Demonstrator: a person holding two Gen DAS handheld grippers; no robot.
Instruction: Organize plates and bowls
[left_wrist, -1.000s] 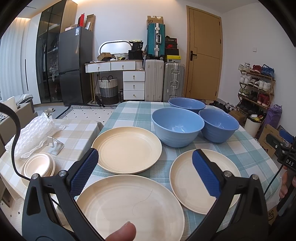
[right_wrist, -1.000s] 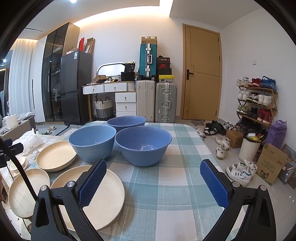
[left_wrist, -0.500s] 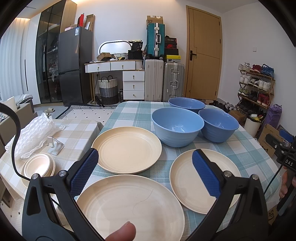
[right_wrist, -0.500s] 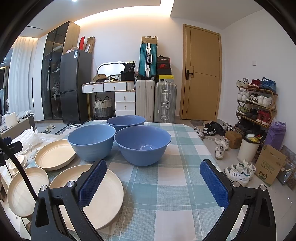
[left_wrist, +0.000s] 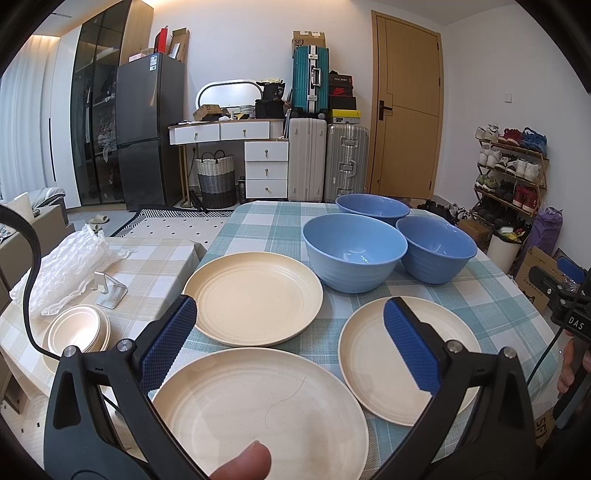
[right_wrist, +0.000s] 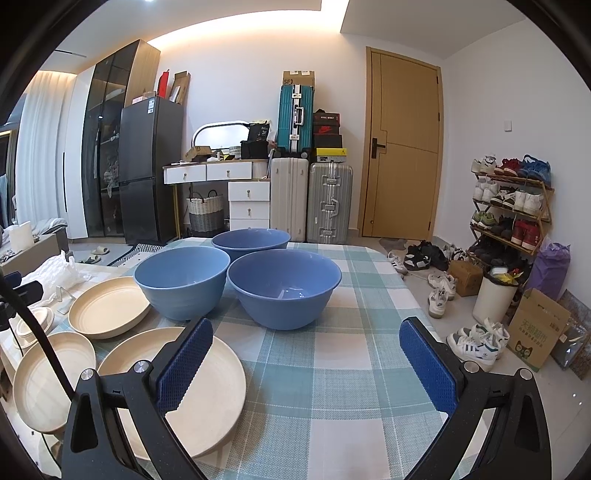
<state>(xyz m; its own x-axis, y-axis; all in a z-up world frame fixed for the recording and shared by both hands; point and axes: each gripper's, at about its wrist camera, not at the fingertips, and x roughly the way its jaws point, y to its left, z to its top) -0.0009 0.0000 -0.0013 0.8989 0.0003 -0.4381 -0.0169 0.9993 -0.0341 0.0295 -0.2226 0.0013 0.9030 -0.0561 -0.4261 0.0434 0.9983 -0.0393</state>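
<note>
Left wrist view looks down over a table (left_wrist: 266, 225) covered in a woven teal, white and grey checked cloth, where the left gripper (left_wrist: 291, 332) hangs with its jaws spread wide and nothing between them; its fingers (left_wrist: 166, 343) are black plastic faced with blue, diamond-knurled rubber pads. Three round, matte cream plates with shallow raised rims and faint concentric rings lie flat and apart: the nearest plate (left_wrist: 258, 413) just under the gripper, with a thin dark hair-like line across it, the far plate (left_wrist: 255, 299) beyond the left finger, and the right plate (left_wrist: 373, 354) partly behind the right finger. A fingertip (left_wrist: 243, 463) shows at the bottom edge. Behind the plates stand three smooth, deep blue bowls with ribbed lower walls, close together: the left bowl (left_wrist: 354, 251), the right bowl (left_wrist: 436, 247) and the rear bowl (left_wrist: 373, 208). On a lower side table (left_wrist: 159, 266) in beige check sit a stack of small cream dishes (left_wrist: 77, 332), crinkled bubble wrap (left_wrist: 66, 266) and a bent metal stand (left_wrist: 110, 291). From the right wrist, the right gripper (right_wrist: 306, 362) is likewise wide open and empty above bare cloth, its left pad over the right plate's rim, the bowls upright ahead of it.
</note>
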